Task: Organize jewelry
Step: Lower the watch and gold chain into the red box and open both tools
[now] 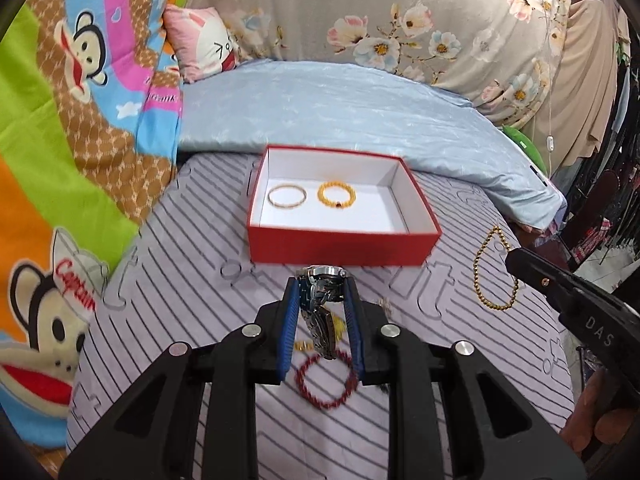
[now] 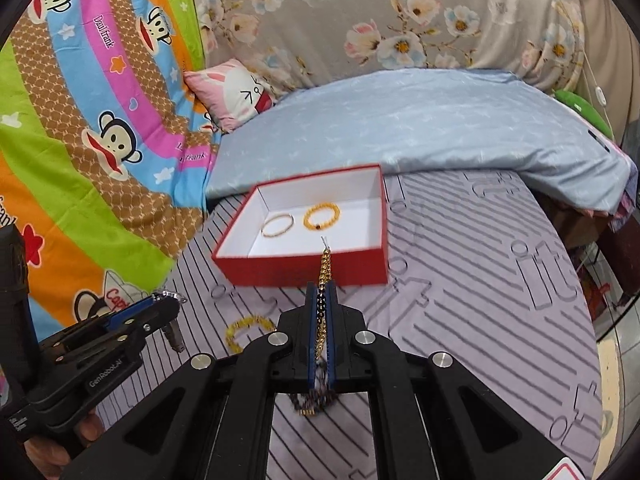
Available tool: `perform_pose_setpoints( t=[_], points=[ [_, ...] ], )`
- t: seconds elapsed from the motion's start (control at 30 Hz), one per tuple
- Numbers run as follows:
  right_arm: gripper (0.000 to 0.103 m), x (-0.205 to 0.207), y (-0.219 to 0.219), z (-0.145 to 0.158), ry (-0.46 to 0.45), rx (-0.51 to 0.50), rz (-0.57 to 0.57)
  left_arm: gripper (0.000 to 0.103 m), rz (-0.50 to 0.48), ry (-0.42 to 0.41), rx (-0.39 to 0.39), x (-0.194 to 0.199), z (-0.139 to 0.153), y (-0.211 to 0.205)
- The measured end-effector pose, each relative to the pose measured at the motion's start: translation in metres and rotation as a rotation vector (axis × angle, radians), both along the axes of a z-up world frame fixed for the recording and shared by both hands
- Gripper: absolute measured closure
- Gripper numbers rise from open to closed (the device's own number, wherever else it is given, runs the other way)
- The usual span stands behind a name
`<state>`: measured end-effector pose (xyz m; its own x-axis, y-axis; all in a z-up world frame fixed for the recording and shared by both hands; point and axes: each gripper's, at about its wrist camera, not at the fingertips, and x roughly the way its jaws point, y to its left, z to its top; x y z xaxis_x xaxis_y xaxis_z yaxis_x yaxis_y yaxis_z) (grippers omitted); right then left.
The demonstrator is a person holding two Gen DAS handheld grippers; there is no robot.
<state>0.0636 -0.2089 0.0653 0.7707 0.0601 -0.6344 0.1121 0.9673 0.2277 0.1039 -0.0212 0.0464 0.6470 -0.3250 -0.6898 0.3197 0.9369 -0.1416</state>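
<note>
Left wrist view shows the left claw (image 1: 322, 286) pinched on a silver wristwatch (image 1: 325, 280), its metal band hanging down between the blue pads (image 1: 294, 312). Just beyond the watch stands a red box (image 1: 344, 242) with a white lining, resting on a striped lilac bed sheet (image 1: 200, 248). Inside the box, toward its far left, a thin gold bangle (image 1: 287, 196) lies beside an amber bead bracelet (image 1: 337, 195), the two close but apart. Under the claw on the sheet lies a dark red bead bracelet (image 1: 326, 380), with a small yellow piece (image 1: 302, 346) near it that is too blurred to make out. To the right, a gold bead strand (image 1: 494, 270) forms a loop on the sheet, next to the black body of the other tool.

From the right wrist view, the right claw (image 2: 321, 294) is closed narrow on a gold bead chain (image 2: 325, 264), which sticks out past the tips toward the near wall of the box. Another yellow bead bracelet (image 2: 244, 330) lies on the sheet at near left. A pale blue quilt (image 2: 420, 128) is heaped behind the box, and a cartoon monkey blanket (image 2: 100, 120) fills the left side.
</note>
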Motion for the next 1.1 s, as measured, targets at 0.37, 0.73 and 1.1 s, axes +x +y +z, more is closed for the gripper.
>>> perform_pose_setpoints(
  t=[0.37, 0.73, 1.1],
  points=[
    [0.100, 0.093, -0.017, 0.000, 0.006, 0.021, 0.000, 0.081, 0.000, -0.055, 0.012, 0.083, 0.010, -0.031],
    [0.100, 0.169, -0.022, -0.044, 0.090, 0.031, 0.000, 0.081, 0.028, 0.005, 0.060, 0.153, -0.031, -0.055],
    [0.089, 0.190, -0.021, -0.073, 0.147, -0.016, -0.010, 0.077, 0.041, 0.033, 0.098, 0.175, -0.055, -0.065]
  ],
)
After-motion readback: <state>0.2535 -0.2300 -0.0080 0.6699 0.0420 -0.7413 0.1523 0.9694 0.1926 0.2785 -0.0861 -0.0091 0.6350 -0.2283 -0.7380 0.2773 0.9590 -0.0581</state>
